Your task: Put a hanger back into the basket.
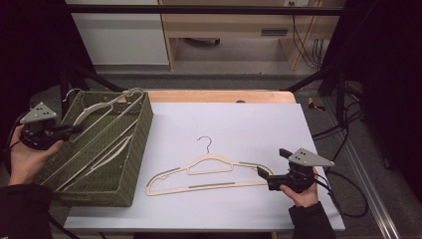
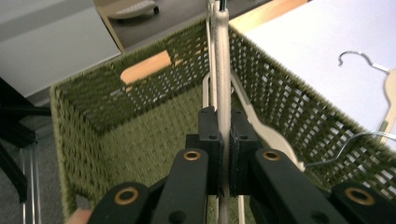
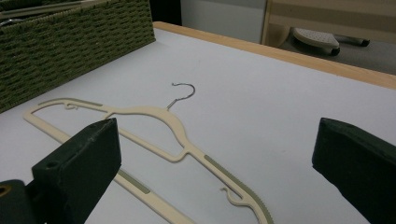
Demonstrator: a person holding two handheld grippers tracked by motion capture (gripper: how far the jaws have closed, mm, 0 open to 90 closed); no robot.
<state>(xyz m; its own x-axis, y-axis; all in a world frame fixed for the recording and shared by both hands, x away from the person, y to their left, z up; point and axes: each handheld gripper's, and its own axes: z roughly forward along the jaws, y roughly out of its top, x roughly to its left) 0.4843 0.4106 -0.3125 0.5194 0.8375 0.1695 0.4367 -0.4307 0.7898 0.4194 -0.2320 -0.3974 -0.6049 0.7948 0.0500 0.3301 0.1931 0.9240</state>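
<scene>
A cream hanger (image 1: 199,187) with a wire hook lies flat on the white sheet (image 1: 239,124), also in the right gripper view (image 3: 180,135). My right gripper (image 1: 272,162) sits at its right end, jaws wide open (image 3: 214,125) with nothing between them. At the left stands a green woven basket (image 1: 144,129) with several cream hangers in it. My left gripper (image 1: 73,129) reaches over the basket's left rim and is shut on the bar of one hanger (image 1: 107,106). In the left gripper view the pads (image 2: 223,114) pinch that bar (image 2: 222,70) above the basket's floor (image 2: 140,140).
The white sheet covers a wooden table whose far edge (image 1: 219,96) shows bare. Dark frame poles (image 1: 318,74) slant in at both back corners. Cables (image 1: 343,134) lie on the floor at the right. The basket's wall (image 3: 70,42) stands left of the lying hanger.
</scene>
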